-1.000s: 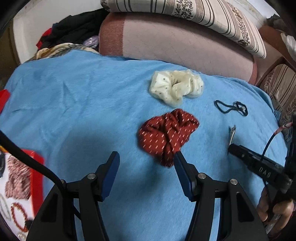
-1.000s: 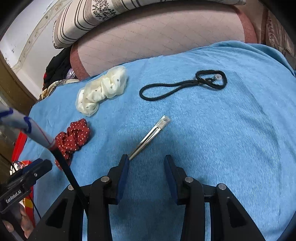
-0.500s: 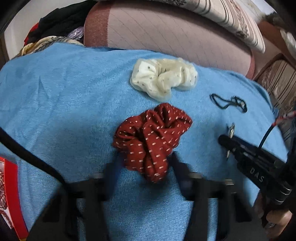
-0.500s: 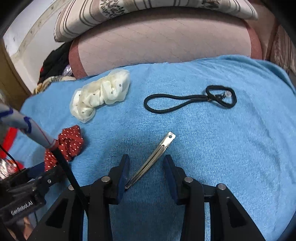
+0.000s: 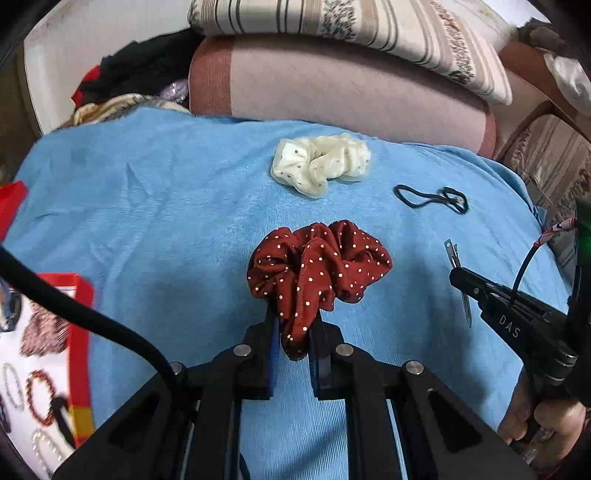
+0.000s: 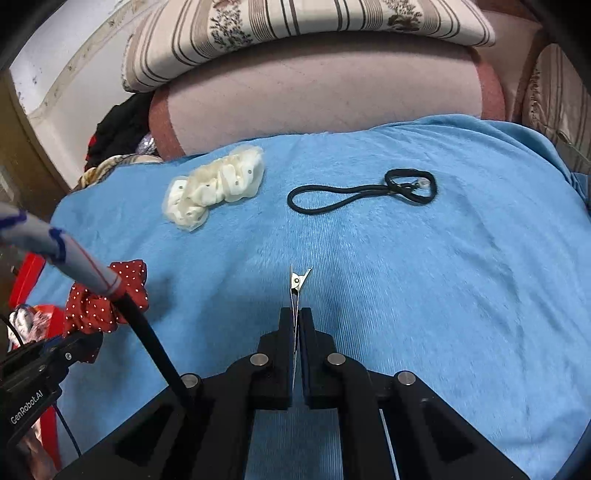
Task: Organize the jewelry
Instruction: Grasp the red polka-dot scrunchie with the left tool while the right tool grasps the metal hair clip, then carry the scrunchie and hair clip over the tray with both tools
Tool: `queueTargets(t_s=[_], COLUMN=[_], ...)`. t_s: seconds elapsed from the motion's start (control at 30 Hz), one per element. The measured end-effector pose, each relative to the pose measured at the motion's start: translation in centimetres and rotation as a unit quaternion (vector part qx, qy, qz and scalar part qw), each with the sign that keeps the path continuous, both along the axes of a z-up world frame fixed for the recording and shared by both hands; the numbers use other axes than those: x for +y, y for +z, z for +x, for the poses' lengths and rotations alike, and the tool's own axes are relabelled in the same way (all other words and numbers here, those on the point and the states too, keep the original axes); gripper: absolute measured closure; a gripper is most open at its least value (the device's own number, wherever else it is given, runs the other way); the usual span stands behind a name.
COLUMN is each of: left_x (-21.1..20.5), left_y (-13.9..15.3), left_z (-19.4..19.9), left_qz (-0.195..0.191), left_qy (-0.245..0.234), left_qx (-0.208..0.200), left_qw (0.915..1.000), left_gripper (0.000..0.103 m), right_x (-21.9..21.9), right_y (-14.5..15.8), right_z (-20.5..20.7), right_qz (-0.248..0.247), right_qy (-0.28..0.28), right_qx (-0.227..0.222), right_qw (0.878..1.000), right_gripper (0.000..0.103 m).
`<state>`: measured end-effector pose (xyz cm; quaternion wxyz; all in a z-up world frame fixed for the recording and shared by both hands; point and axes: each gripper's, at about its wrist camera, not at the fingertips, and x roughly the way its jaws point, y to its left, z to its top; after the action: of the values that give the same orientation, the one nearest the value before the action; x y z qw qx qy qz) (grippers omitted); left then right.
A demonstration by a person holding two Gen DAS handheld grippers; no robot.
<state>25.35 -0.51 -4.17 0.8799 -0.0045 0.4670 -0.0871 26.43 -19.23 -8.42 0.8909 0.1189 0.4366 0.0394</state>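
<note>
Left of the tongs, red-rimmed tray (image 5: 83, 354) awaits. Left gripper (image 5: 293, 332) is closing, pinching the red white-dotted fabric scrunchie (image 5: 317, 266). Right gripper (image 6: 295, 332) is clenched on the slim silver metal hair clip (image 6: 297, 284), long axis pointing forward.

Two readable texts only. "DAS" stood in pale capitals on the black body of the right gripper (image 5: 466, 286), seen at the right edge of the left wrist view, letters running along the body and tilted. "GenRobot.AI" stood in white on the black body of the left gripper (image 6: 74, 341), at the lower left edge of the right wrist view, running slantwise upward. The striped pillow (image 6: 295, 29) at the top carried dark ornamental print bands, floral rather than lettering, not readable as text. No numbers, price tags or signs were legible elsewhere.
</note>
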Motion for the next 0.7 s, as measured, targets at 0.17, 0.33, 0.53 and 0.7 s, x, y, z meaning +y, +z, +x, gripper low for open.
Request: queueTargets(t_s=[0.17,0.33,0.53,0.7], left_x=[-0.2,-0.4,-0.2,0.1], left_y=[1.9,3.5,4.8,5.2], left_z=[-3.0,-5.8,-8.5,-10.6], left_qz=[0.011,0.015,0.016,0.016], left_qy=[-0.005,-0.009,-0.007,-0.002], left_qx=[-0.016,-0.029,-0.038,-0.039], left_qw=[0.9998,0.9994,0.9991,0.9991], left_gripper=[0.091,0.091,0.091,0.091], right_x=[-0.3,-0.4,-0.5,-0.5], right_y=[1.4,2.4,3.0,3.3], right_z=[-3.0,-5.4,-7.6,-9.5], right_qz=[0.002,0.007,0.014,0.020], right_qy=[0.005,0.004,0.006,0.006], right_qx=[-0.010,-0.017,-0.022,-0.023], right_qw=[1.000,1.000,1.000,1.000], right_gripper=[0.099,0.099,0.099,0.099])
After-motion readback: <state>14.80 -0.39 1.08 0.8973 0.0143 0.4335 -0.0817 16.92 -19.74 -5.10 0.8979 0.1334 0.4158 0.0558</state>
